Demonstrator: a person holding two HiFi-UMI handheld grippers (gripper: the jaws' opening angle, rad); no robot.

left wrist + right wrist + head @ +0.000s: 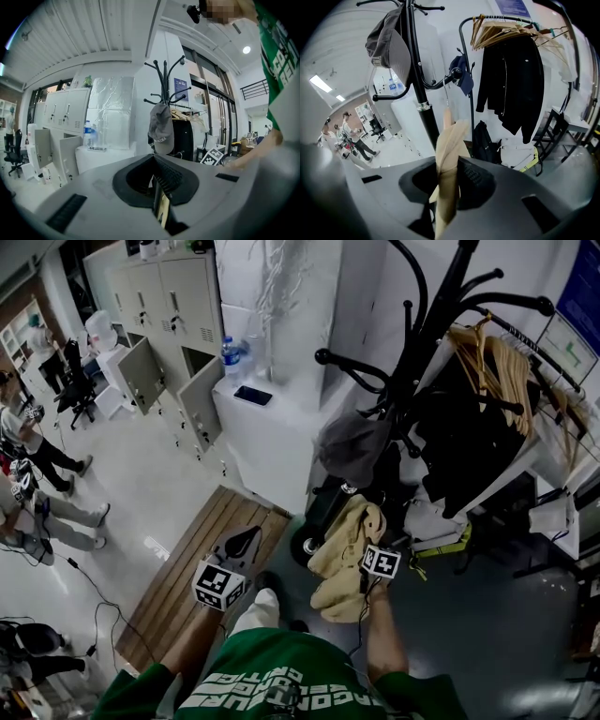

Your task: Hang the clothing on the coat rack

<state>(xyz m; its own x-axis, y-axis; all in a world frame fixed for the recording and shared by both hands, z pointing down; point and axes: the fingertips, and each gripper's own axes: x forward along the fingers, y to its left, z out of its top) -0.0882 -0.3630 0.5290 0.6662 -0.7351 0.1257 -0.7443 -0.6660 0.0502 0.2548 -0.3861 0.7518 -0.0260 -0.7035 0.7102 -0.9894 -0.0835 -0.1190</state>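
As our right gripper (446,187) pinches the beige garment (450,145) in its jaws, ready to lift it to the coat rack (416,70) standing at 11 o'clock, we hold the left gripper (157,190) aside at 9 o'clock, jaws nearly together on nothing, seemingly spare.

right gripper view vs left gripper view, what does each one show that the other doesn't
Only the right gripper view: the beige garment, clamped between the fingers of the right gripper.

Only the left gripper view: the left gripper with its fingers together on nothing, the right gripper's marker cube, and the person's green shirt.

Both: the black coat rack with a grey cap hanging on it, and the black jacket beyond it.
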